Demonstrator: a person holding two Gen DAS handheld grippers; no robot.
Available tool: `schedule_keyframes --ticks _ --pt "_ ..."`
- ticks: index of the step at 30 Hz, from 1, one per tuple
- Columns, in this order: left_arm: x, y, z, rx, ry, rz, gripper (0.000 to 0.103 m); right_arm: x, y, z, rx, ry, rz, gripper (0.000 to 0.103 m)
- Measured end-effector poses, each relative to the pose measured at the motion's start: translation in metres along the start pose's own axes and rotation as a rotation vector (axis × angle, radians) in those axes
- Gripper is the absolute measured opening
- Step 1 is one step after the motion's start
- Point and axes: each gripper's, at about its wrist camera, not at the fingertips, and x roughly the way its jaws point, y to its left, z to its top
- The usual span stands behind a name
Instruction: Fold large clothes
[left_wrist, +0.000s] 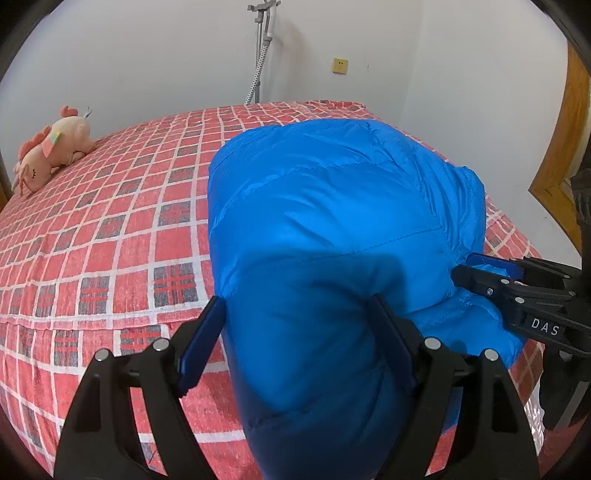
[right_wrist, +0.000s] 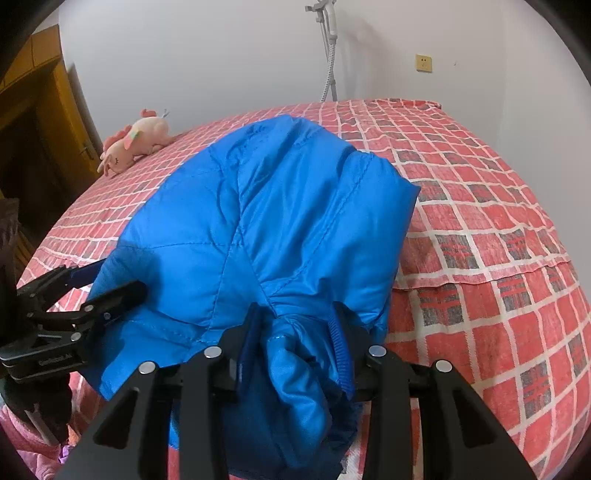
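Observation:
A puffy blue jacket (left_wrist: 325, 206) (right_wrist: 277, 206) lies folded in a thick bundle on the bed, its near end lifted by both grippers. My left gripper (left_wrist: 297, 301) (right_wrist: 110, 280) stands wide, its pads pressed on either side of a fat fold at the jacket's left near corner. My right gripper (right_wrist: 295, 308) (left_wrist: 467, 266) is closed on a bunched wad of the jacket with a ribbed cuff beside one pad; its jaws are easing apart slightly, the fabric still filling the gap. The jacket's underside and far edge are hidden.
The bed (left_wrist: 110, 221) (right_wrist: 498, 221) carries a red checked sheet. A pink plush toy (left_wrist: 55, 147) (right_wrist: 136, 142) lies at its far left. A garment steamer pole (left_wrist: 262, 48) stands against the white wall behind. A wooden door (right_wrist: 44, 110) is to the side.

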Motion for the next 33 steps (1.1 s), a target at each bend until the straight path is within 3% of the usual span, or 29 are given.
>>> schedule_keyframes --ticks 10,14,17,21,27,33 --pt "0.002 -0.001 -0.001 -0.008 -0.003 0.003 0.079 0.001 0.002 -0.003 0.012 -0.016 -0.012 0.037" --pt "-0.001 0.006 0.004 -0.027 0.031 -0.040 0.079 -0.005 0.005 0.003 0.006 0.008 -0.013 0.040" --pt "-0.009 0.021 0.010 -0.061 0.057 -0.068 0.079 -0.015 0.005 0.009 -0.003 0.033 0.000 0.049" --pt "-0.022 0.037 0.019 -0.061 0.041 -0.016 0.081 -0.030 0.001 0.018 0.008 0.070 -0.011 0.073" --pt "-0.020 0.052 0.034 -0.073 0.087 -0.018 0.090 -0.027 -0.016 0.035 0.086 0.192 0.058 0.081" --pt "0.006 0.059 0.036 -0.095 0.162 -0.100 0.096 0.003 -0.026 0.041 0.107 0.306 0.052 0.090"
